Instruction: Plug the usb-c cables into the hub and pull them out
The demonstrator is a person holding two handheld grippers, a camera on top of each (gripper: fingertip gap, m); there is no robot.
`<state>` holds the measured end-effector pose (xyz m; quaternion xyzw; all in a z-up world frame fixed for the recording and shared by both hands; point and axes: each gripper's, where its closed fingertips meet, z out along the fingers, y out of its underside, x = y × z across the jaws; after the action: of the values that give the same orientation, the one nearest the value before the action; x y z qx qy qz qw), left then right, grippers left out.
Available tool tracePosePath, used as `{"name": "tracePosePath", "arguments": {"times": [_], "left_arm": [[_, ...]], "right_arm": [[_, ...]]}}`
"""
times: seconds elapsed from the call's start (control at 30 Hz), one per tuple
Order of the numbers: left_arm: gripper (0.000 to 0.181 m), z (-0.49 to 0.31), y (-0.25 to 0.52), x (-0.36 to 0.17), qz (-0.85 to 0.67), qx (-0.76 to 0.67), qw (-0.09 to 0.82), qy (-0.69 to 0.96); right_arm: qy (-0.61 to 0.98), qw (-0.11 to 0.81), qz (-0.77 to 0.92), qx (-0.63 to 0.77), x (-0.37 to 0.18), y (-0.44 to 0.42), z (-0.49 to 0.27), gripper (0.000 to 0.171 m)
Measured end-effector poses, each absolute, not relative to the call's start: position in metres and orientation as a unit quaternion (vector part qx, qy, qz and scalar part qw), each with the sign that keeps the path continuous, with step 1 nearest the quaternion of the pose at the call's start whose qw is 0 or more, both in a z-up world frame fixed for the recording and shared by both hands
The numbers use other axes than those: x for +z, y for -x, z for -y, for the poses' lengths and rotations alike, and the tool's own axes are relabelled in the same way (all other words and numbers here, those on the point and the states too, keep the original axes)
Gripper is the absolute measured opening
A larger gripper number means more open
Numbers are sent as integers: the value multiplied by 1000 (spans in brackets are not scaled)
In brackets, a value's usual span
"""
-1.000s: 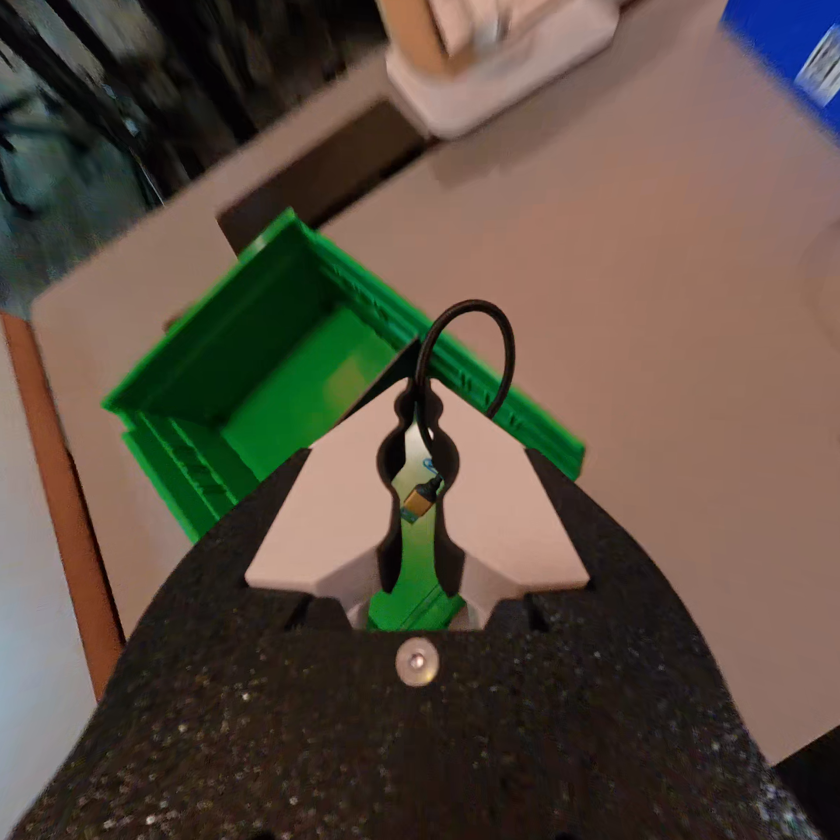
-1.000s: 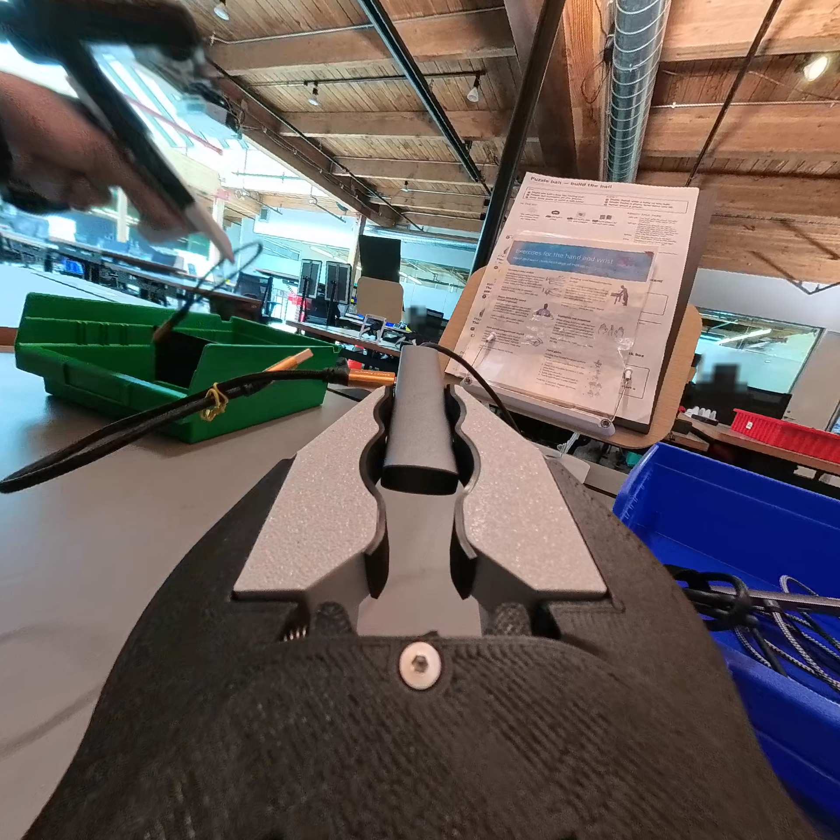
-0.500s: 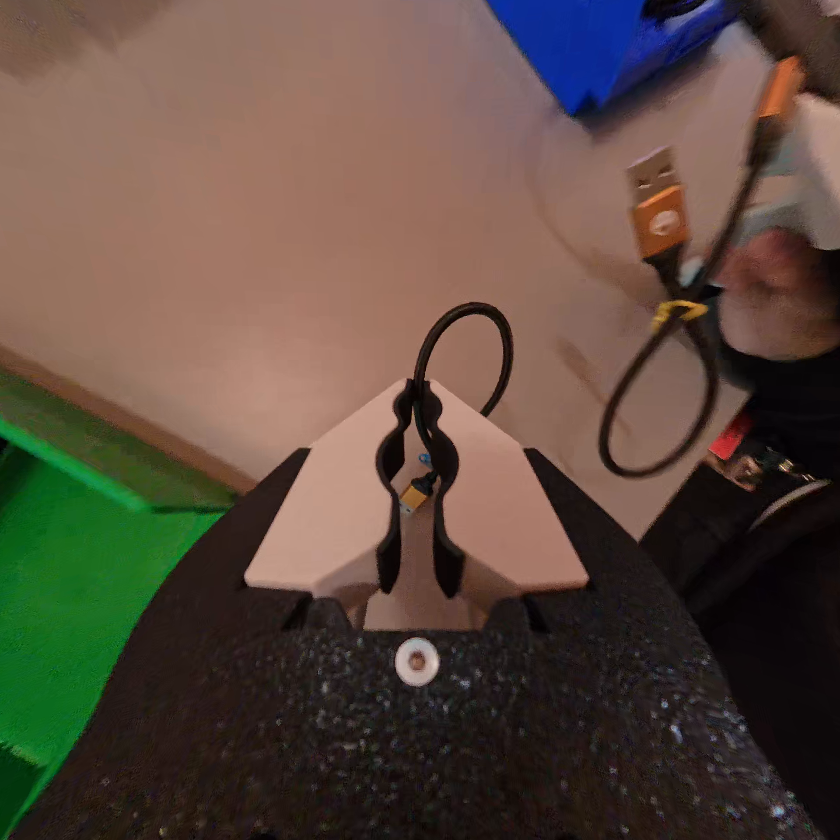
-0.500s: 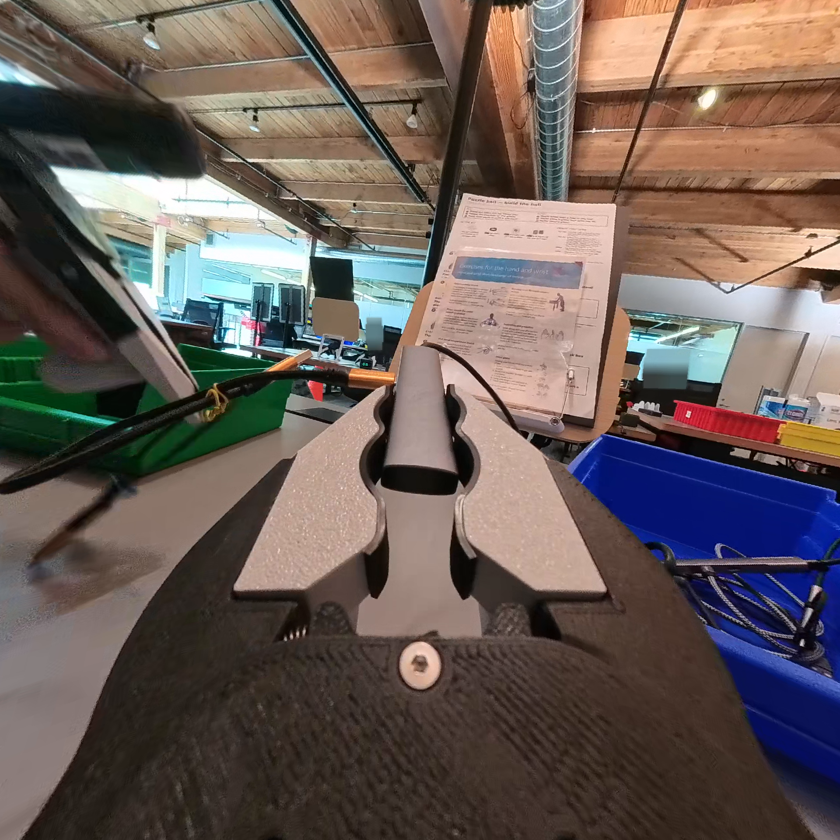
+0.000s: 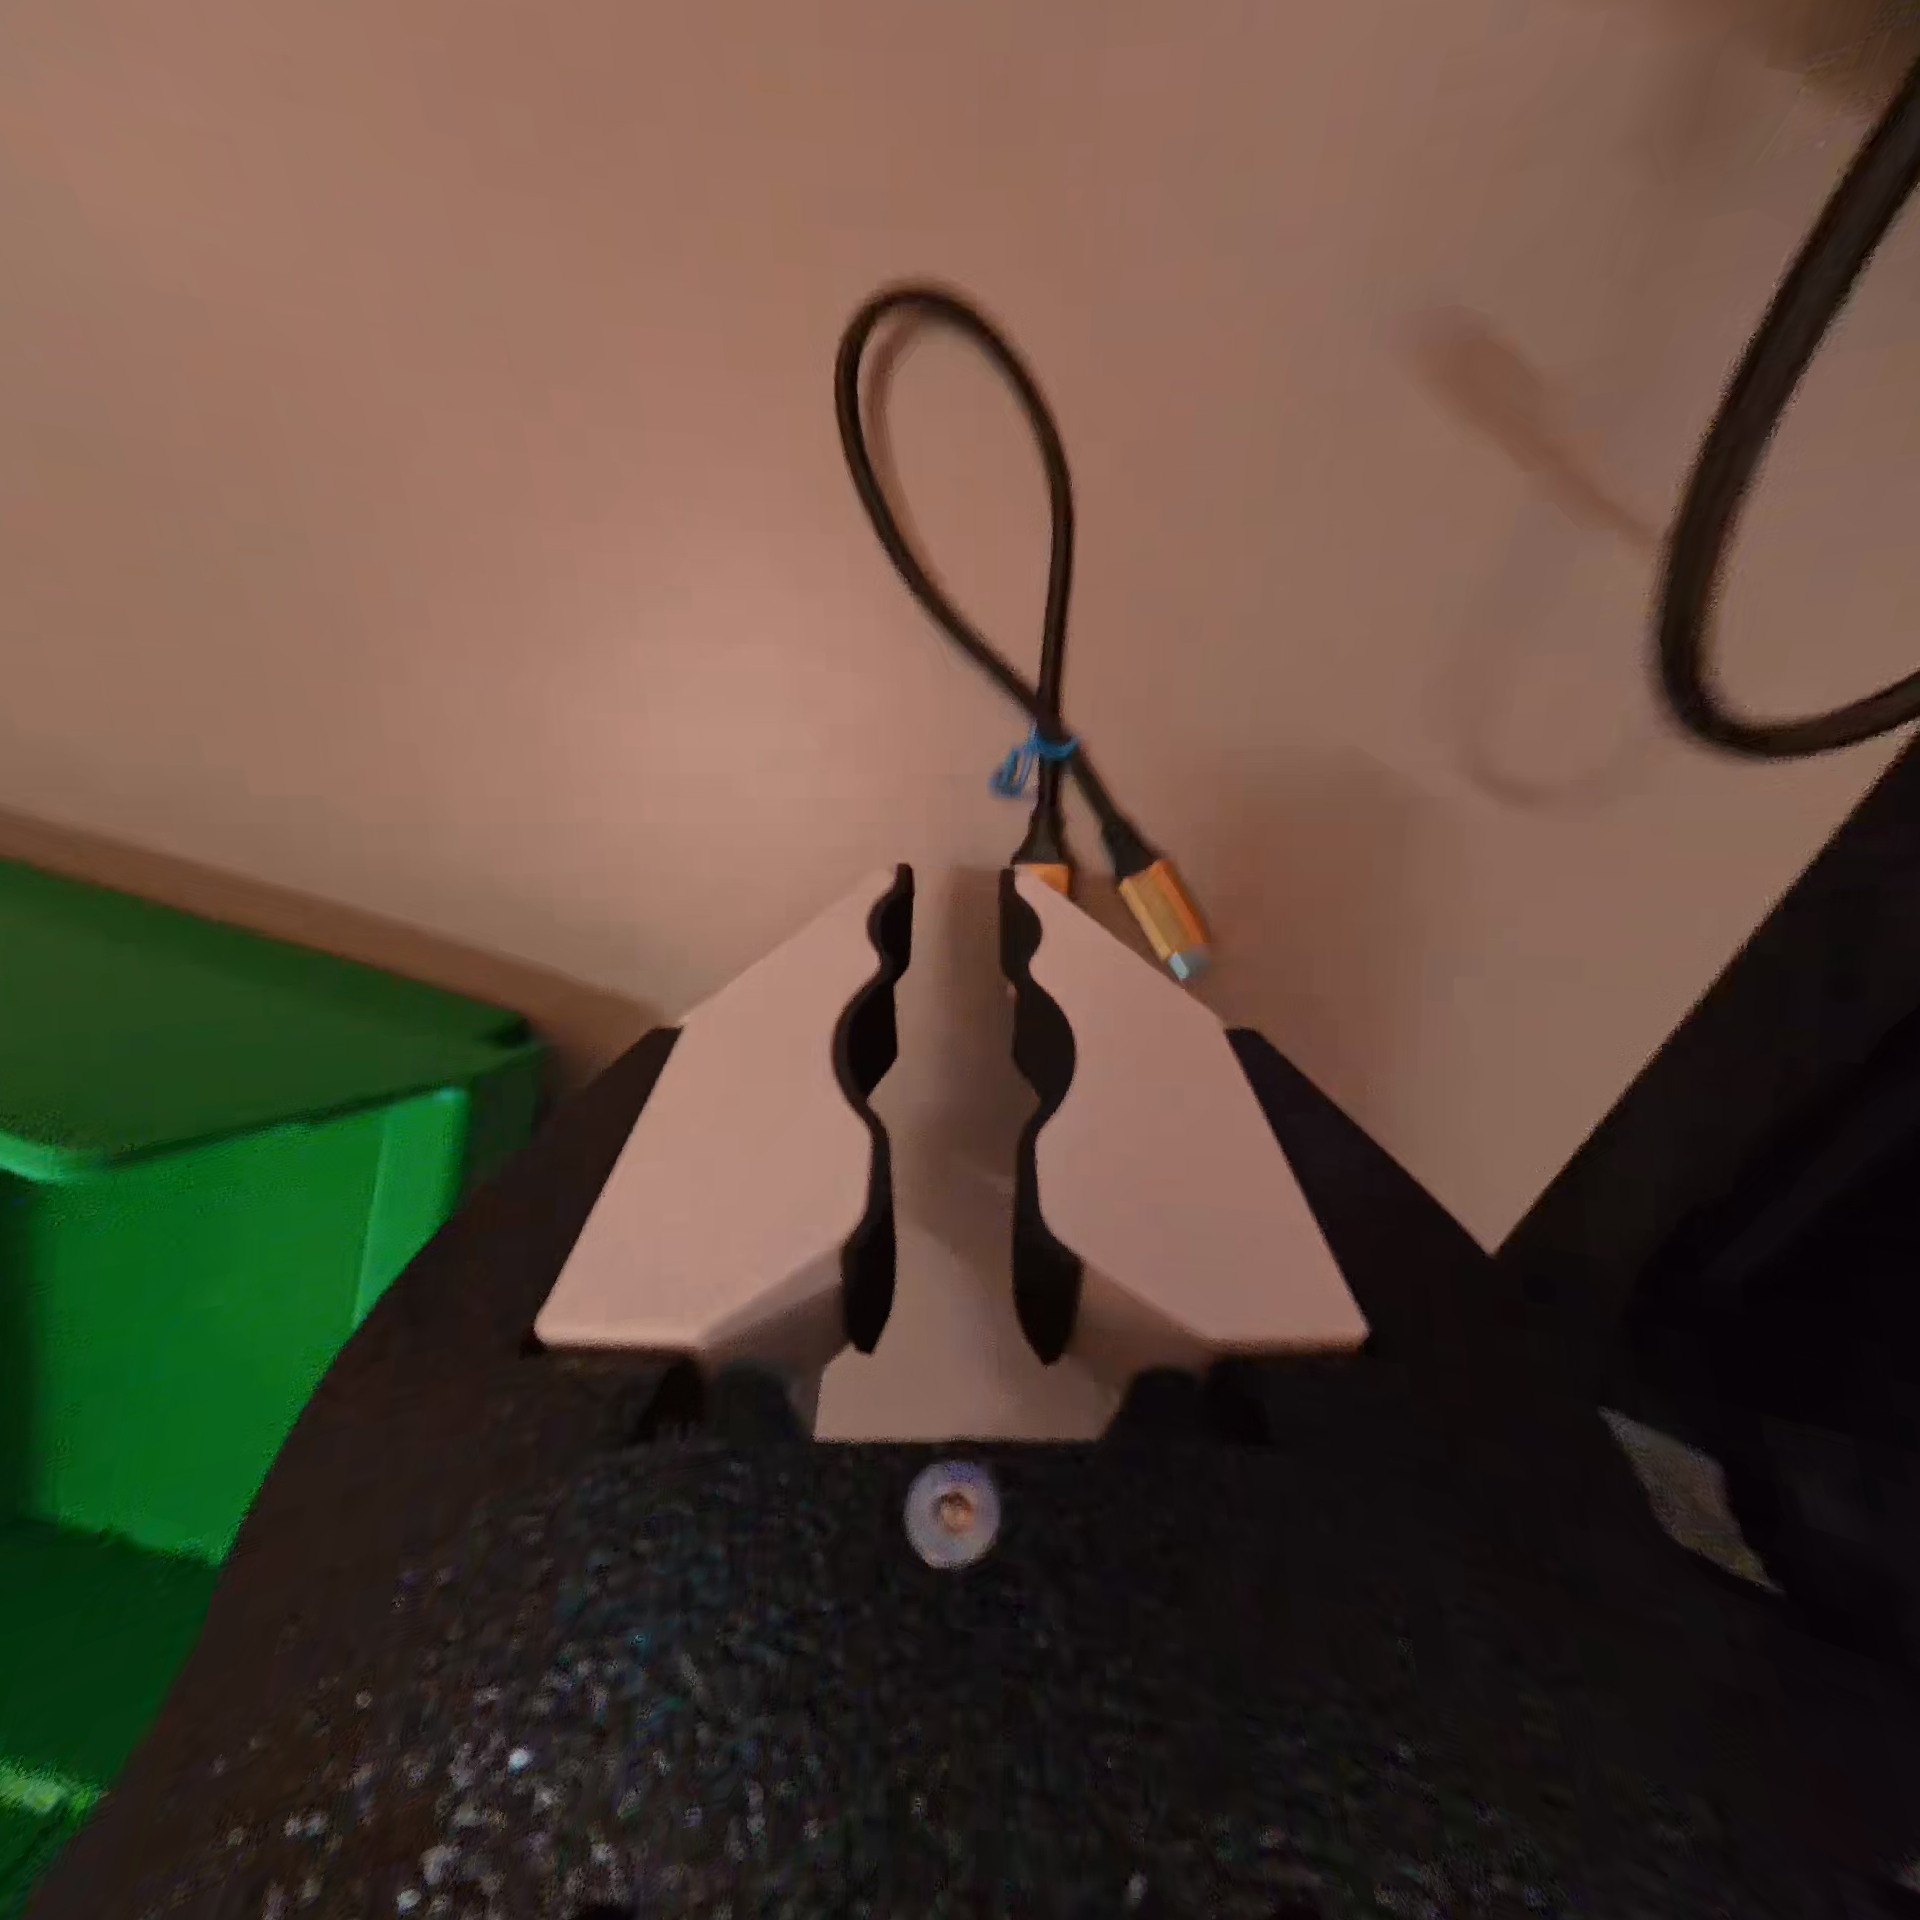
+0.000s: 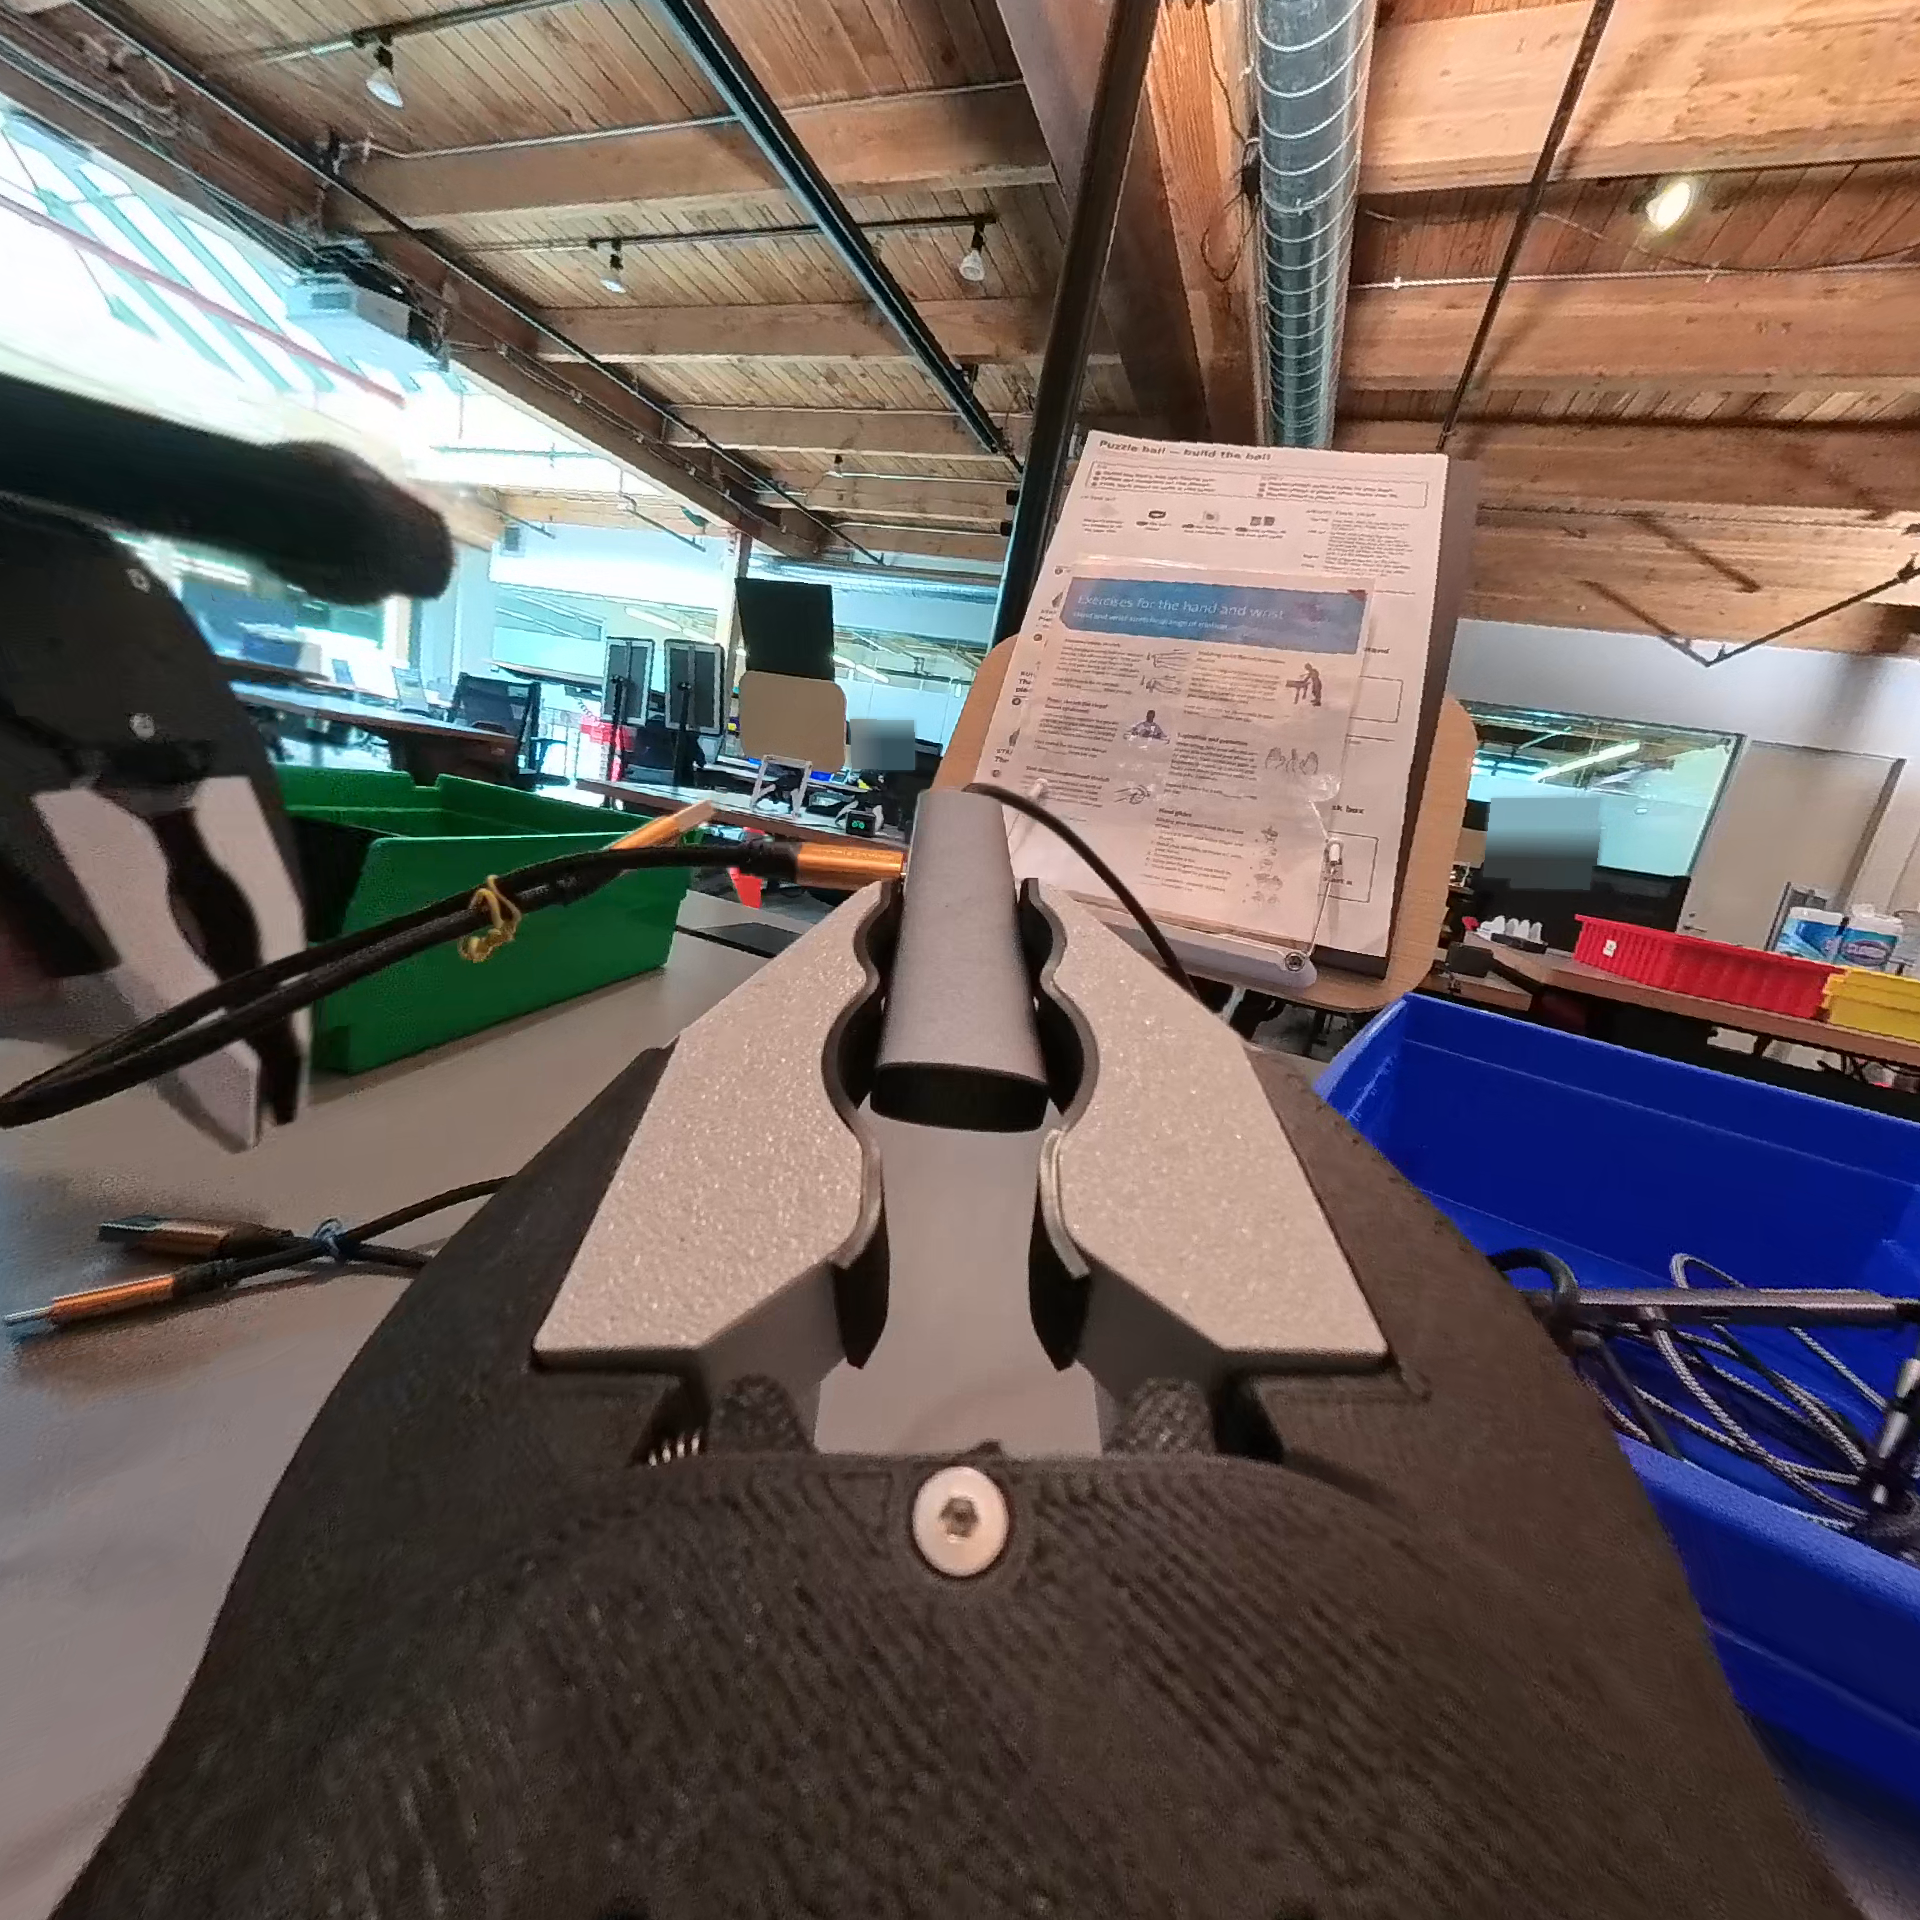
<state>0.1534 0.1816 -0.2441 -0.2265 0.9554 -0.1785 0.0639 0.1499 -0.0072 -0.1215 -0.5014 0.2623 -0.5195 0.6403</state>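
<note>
My right gripper [image 6: 961,902] is shut on a grey hub [image 6: 961,987] and holds it above the table. A black cable with a yellow tie [image 6: 312,977] has its orange plug [image 6: 847,862] in the hub's left side; its loop hangs at the upper right of the left wrist view [image 5: 1745,436]. My left gripper [image 5: 956,883] is open and empty, close over the table. Just ahead of it lies a second black cable with a blue tie [image 5: 1055,520] and orange plugs [image 5: 1158,914]. This cable [image 6: 239,1257] and the left gripper [image 6: 249,1112] also show in the right wrist view.
A green bin [image 5: 208,1195] stands at the left, also in the right wrist view [image 6: 499,914]. A blue bin [image 6: 1662,1143] with several cables is on the right. A stand with printed sheets [image 6: 1216,707] is behind the hub. The table edge [image 5: 1558,1195] runs at the lower right.
My left gripper swung from over the green bin to the table, came down and opened, letting go of the blue-tied cable, which now lies on the table. My right gripper still holds the hub.
</note>
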Motion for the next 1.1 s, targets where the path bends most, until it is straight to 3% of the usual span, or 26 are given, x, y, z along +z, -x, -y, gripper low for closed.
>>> {"name": "tracePosePath", "arguments": {"times": [0.03, 0.13, 0.27, 0.43, 0.63, 0.73, 0.83, 1.0, 1.1], "left_arm": [[8, -190, -150, -251, -960, -155, 74, 220], [5, -202, -135, -267, -971, -112, 75, 200], [0, -176, -114, -268, -970, -165, 41, 174], [8, -128, -84, -263, -964, -247, -5, 101], [11, -102, -126, -225, -928, -342, 146, -6], [12, -100, -139, -235, -923, -329, 179, -87], [11, -100, -140, -255, -924, -315, 158, -149], [0, -100, -135, -267, -942, -307, 66, -115], [13, -100, -132, -260, -941, -314, 42, -117]], "right_arm": [[502, 639, -261, -521, -122, -150, 7, 22], [503, 638, -260, -521, -122, -150, 6, 22], [495, 637, -265, -528, -120, -149, 10, 22], [487, 635, -270, -536, -119, -149, 15, 22], [485, 634, -271, -537, -118, -149, 16, 22], [479, 635, -274, -540, -117, -148, 19, 22], [475, 636, -276, -542, -116, -148, 22, 22], [477, 637, -279, -537, -117, -150, 22, 22], [477, 638, -279, -536, -117, -150, 22, 22]]}}
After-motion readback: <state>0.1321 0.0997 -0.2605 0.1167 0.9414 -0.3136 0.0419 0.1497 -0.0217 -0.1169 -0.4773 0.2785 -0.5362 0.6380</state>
